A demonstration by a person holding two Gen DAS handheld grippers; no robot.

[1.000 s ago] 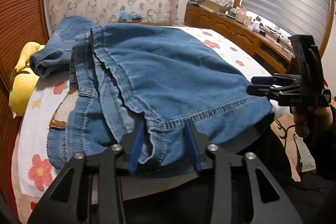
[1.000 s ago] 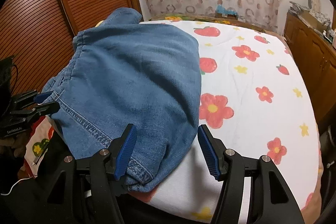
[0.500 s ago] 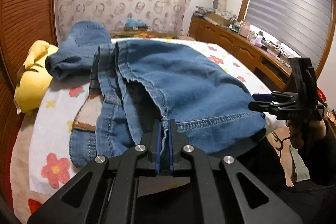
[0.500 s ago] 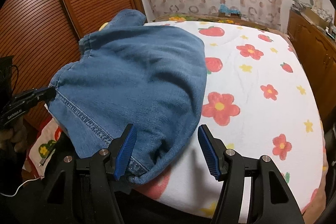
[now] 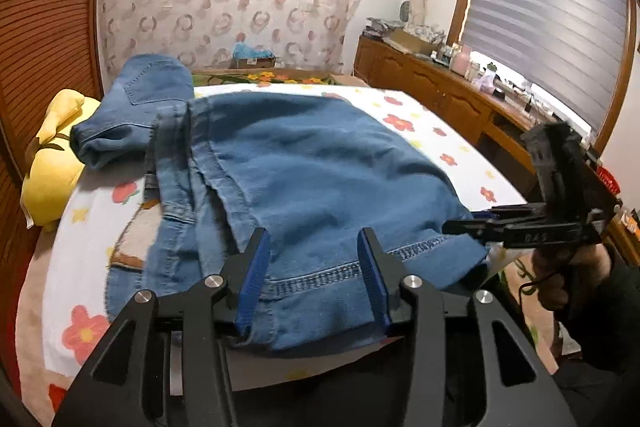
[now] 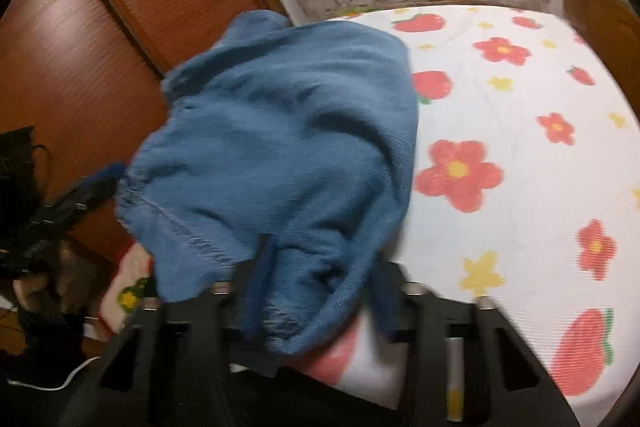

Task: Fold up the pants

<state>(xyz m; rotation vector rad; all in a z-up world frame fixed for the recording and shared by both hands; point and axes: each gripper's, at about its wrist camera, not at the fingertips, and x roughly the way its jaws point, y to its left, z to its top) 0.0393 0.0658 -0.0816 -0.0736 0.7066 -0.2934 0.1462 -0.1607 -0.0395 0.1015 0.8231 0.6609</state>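
The left gripper (image 5: 314, 275), black with blue pads, stands with its jaws opening; the stitched hem of the blue denim pants (image 5: 304, 179) lies between the pads, and neither pad presses on it. Seen from this gripper, the pants spread forward across the white bedsheet with red flowers (image 5: 424, 131), a second blue denim garment (image 5: 136, 107) bunched ahead to the left, touching a yellow plush toy (image 5: 48, 171) at the far left. To its right, the right gripper (image 5: 464, 225) reaches in sideways at the corner of the same hem, held by a hand (image 5: 568, 279); from here its pads look nearly together on the cloth. The right wrist view is blurred, yet it shows what the left cannot: the right gripper (image 6: 316, 287) has a bunched fold of the pants (image 6: 280, 147) between its closing jaws, though whether the pads already pinch it cannot be told. Only this view shows the reddish wooden slatted doors (image 6: 100, 47) ahead to its left, and the left gripper (image 6: 92, 183) at the hem's other end.
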